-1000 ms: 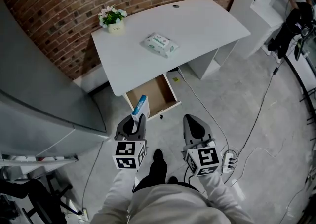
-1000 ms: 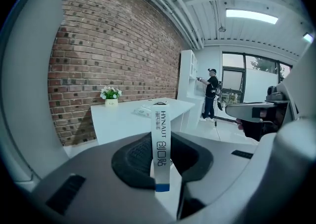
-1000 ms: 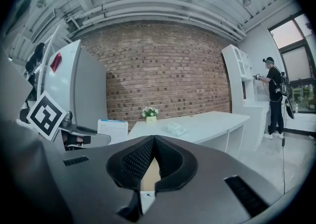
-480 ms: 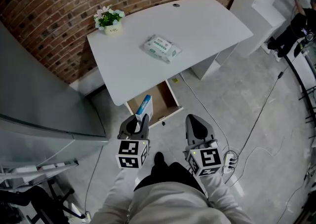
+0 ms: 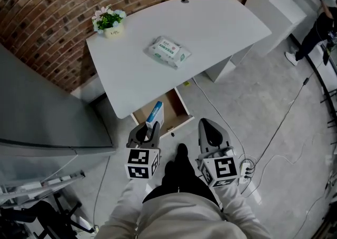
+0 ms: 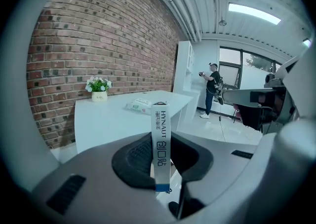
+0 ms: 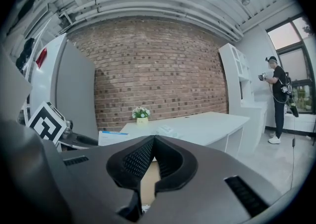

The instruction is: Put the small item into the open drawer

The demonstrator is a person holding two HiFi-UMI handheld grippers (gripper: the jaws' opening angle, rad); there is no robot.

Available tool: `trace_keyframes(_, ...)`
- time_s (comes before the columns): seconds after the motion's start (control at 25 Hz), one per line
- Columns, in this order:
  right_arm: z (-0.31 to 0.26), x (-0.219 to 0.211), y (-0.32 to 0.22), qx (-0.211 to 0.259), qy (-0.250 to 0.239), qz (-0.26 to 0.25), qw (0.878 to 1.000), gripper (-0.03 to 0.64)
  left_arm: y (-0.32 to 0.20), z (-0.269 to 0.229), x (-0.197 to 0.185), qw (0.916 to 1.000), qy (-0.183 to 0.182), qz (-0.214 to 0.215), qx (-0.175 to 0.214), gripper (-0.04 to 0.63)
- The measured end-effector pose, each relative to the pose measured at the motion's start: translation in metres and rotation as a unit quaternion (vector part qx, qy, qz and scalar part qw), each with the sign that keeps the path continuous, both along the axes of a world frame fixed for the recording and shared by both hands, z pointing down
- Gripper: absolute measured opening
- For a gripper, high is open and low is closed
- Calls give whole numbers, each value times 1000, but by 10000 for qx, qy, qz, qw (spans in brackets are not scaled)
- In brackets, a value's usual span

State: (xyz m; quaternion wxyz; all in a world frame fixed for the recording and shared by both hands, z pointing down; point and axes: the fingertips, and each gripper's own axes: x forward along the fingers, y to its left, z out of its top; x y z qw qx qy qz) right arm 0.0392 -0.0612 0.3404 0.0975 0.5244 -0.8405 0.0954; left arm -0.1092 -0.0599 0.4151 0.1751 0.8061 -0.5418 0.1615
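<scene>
One slim, flat rectangular box

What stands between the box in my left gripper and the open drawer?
Nothing visible. The left gripper holds the small box at the front of the open drawer, whose exposed floor looks bare. The desk top overhangs its rear.

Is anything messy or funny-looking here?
Nothing is spilled or broken. The drawer hangs open, and a tangle of cables lies on the floor.
</scene>
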Motion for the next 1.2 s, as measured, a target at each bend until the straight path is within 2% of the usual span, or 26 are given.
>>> trace_keyframes(0.72, 36, 28, -60, -392, -64, 30, 9992, 26, -63, 75, 39, 9970, -260, 220, -699, 81)
trace_keyframes(1.2, 64, 33, -78, -641, -39, -137, 9978, 26, -80, 146, 49, 9886, -587, 240, -1367, 81)
